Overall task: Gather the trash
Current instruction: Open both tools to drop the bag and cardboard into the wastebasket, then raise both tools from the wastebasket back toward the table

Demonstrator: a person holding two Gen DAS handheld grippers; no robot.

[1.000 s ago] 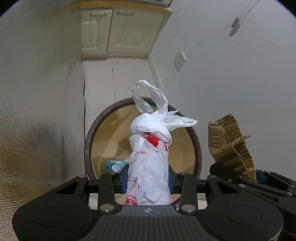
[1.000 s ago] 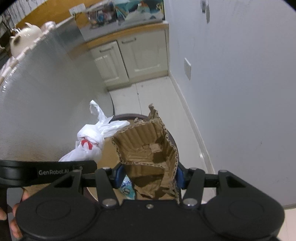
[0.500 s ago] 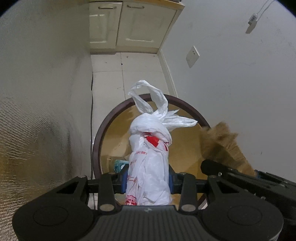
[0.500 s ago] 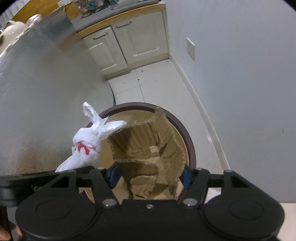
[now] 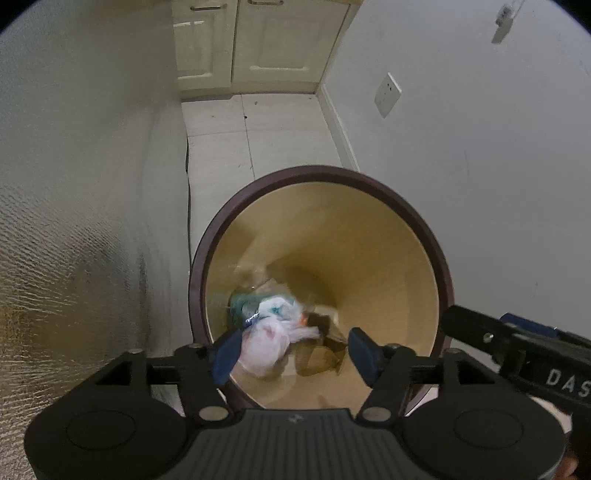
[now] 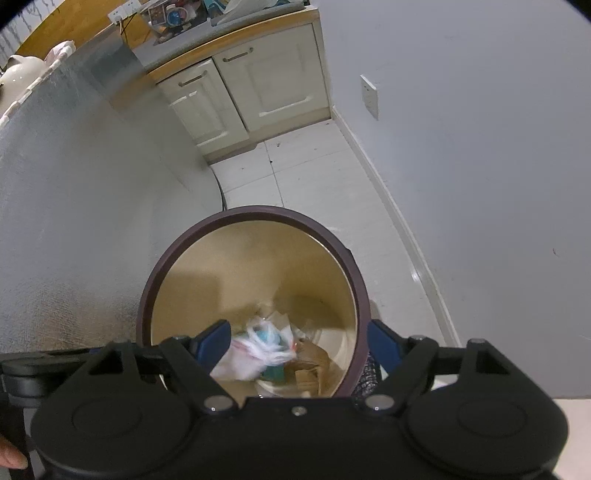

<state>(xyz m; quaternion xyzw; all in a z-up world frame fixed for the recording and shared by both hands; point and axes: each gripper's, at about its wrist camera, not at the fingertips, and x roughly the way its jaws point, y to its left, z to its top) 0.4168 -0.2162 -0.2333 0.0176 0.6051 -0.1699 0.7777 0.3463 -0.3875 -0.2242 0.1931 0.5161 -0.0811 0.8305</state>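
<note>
Pointing steeply down over bin [image 5: 417, 221]: left tool [image 5: 295, 349], right tool [image 6: 299, 343] opening, empty.

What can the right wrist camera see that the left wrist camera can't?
Only the right wrist view shows the cluttered countertop above the cabinets and a white teapot at the far left.

Only the left wrist view shows the other gripper's black arm reaching in from the right, and a plug high on the wall.

Both show the round bin, with the white plastic bag and torn cardboard down inside it, the cream cabinets, a wall socket, and open, empty gripper jaws still widening.
</note>
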